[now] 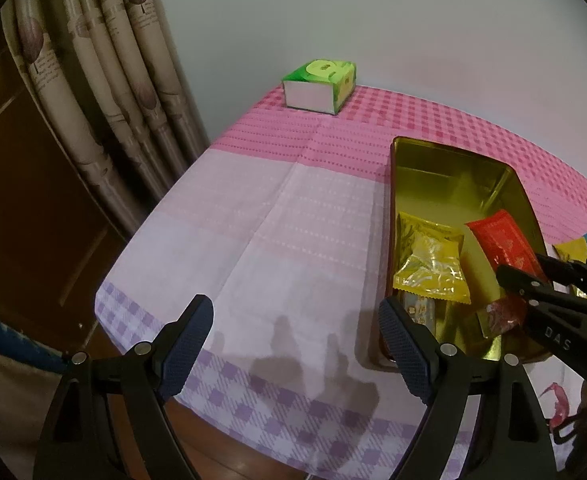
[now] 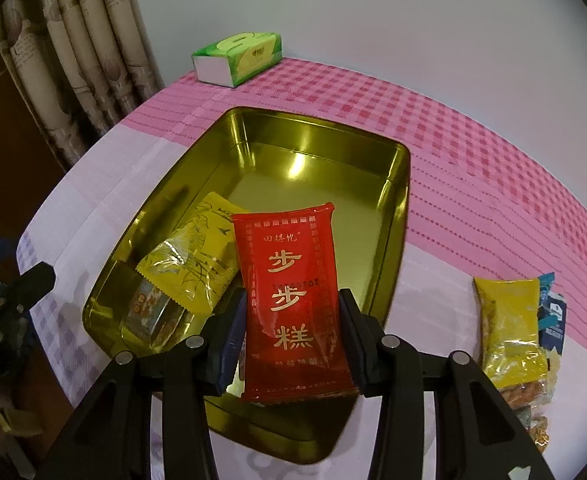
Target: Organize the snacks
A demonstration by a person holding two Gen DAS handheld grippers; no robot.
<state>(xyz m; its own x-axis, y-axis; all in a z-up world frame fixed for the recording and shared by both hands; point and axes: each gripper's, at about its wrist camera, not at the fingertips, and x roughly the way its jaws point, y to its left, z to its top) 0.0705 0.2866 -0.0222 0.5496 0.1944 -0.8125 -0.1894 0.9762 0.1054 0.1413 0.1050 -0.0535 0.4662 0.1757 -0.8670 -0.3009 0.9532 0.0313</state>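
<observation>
Red foil marks the item in hand: a flat red snack packet (image 2: 293, 300) with gold characters is pinched across its width by the right gripper (image 2: 293, 336), one pad on each long edge. Its long axis runs along the line of the fingers, the crimped far end pointing away from the camera and over the tin's interior, the near end hanging just past the pads. The printed face is turned up toward the wrist camera. In the left wrist view the same packet (image 1: 501, 240) sits above the tin's right side with the right gripper (image 1: 533, 280) reaching in from the right.

Position: the packet is held above the gold metal tin (image 2: 397, 208), not lying on its floor. The tin is a shallow rectangle with rounded corners and stands on the checked tablecloth (image 2: 473, 140), its long axis running away from the person.

Contents of the tin: a yellow packet (image 2: 197, 264) lies at the near left, tilted, overlapping a smaller wrapped sweet (image 2: 149, 312) beneath it. The far half of the tin floor is bare.

Outside the tin, to the right on the cloth, lies a small pile of other snacks (image 2: 509, 328), yellow and blue wrappers among them.

The left gripper (image 1: 297, 340) is spread wide with nothing between its pads, poised over the cloth just left of the tin.

A green tissue box (image 2: 237, 58) stands at the far edge of the table by the curtain (image 2: 73, 40).
</observation>
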